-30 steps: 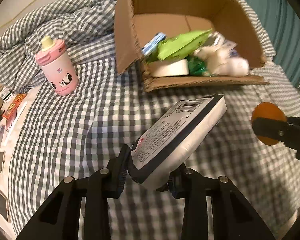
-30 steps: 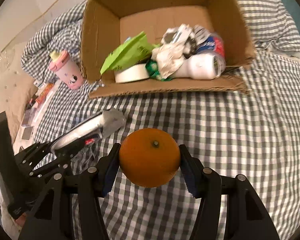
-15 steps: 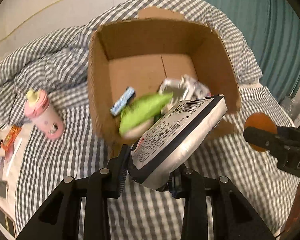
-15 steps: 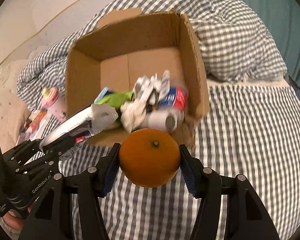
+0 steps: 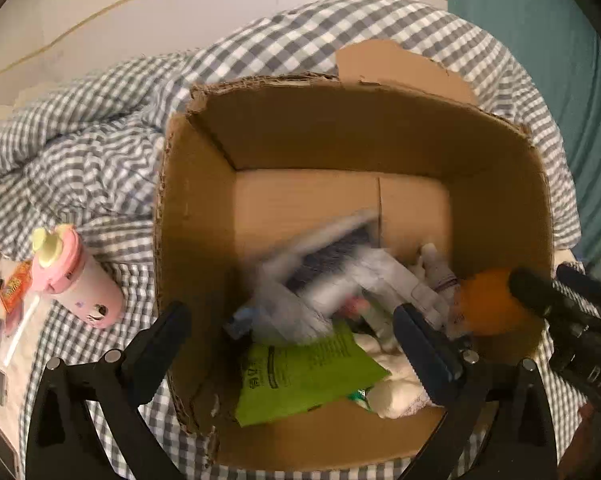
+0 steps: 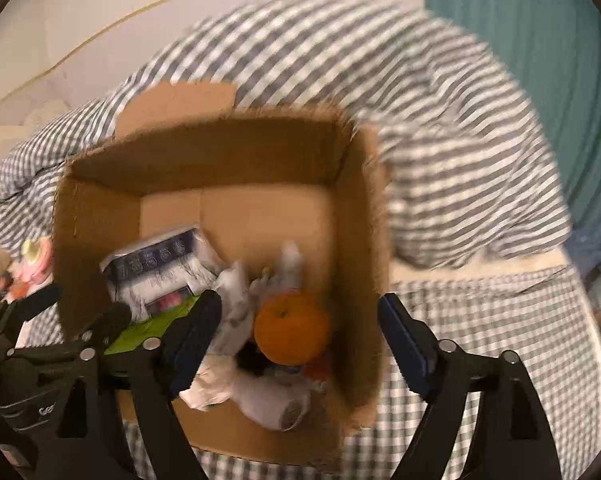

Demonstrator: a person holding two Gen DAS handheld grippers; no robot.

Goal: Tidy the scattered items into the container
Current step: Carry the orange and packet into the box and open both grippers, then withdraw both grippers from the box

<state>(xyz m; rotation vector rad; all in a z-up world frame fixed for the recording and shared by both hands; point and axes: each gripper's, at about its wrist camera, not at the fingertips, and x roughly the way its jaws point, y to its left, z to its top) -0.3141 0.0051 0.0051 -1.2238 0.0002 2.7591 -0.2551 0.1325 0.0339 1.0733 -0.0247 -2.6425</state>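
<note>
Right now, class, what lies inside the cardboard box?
Inside the cardboard box: an orange, a white-and-navy packet, a green pouch, a white bottle and crumpled white wrapping. Whatever lies beneath this pile is covered.

Setting: a home bedroom. A bed spread with a grey-and-white gingham sheet point(image 5: 100, 320) fills the near field, with a rumpled matching checked duvet point(image 5: 84, 152) heaped at far left. Far behind, a plain white wall point(image 5: 180, 12) with a thin gold trim line; at far right, a teal curtain point(image 5: 540, 40). A pink toddler sippy bottle point(image 5: 76, 280) lies on the sheet, left.
</note>
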